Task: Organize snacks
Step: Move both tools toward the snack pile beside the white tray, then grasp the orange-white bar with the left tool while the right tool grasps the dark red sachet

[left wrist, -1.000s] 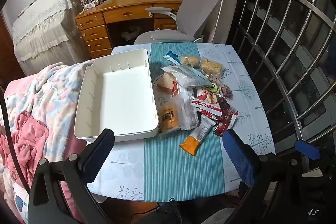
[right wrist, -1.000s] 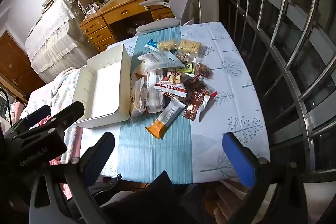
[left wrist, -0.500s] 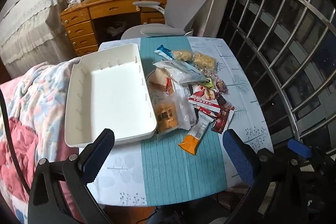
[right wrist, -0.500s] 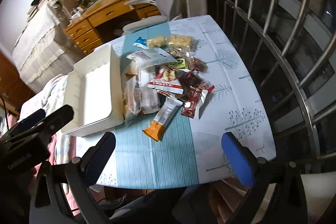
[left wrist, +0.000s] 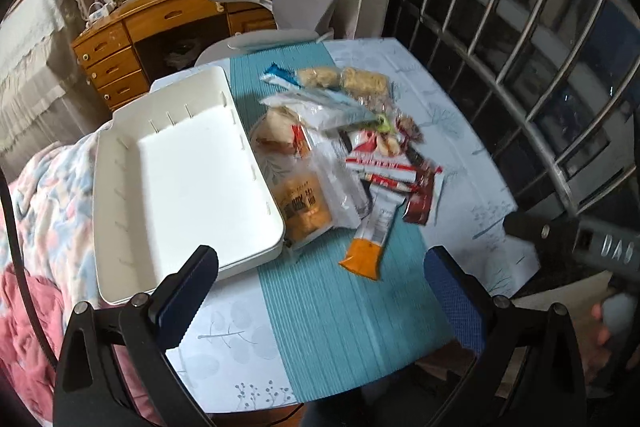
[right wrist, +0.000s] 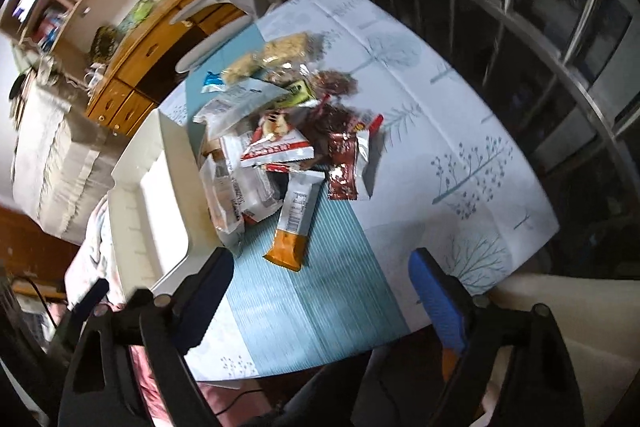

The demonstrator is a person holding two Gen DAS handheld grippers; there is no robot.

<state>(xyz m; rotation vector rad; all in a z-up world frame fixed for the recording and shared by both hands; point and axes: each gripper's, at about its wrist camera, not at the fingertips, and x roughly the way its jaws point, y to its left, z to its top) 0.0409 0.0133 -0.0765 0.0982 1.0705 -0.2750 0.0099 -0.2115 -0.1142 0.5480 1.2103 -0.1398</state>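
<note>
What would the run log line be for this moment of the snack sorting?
stage: approach | left gripper: open, empty | right gripper: closing, empty | white tray: empty | snack pile: on table beside tray

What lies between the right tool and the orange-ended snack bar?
Only bare teal table runner; the right wrist view shows it. The right tool is closing on nothing, short of the bar.

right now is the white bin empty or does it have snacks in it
Empty. The white bin shows only its bare floor; the snacks lie piled on the table beside it.
</note>
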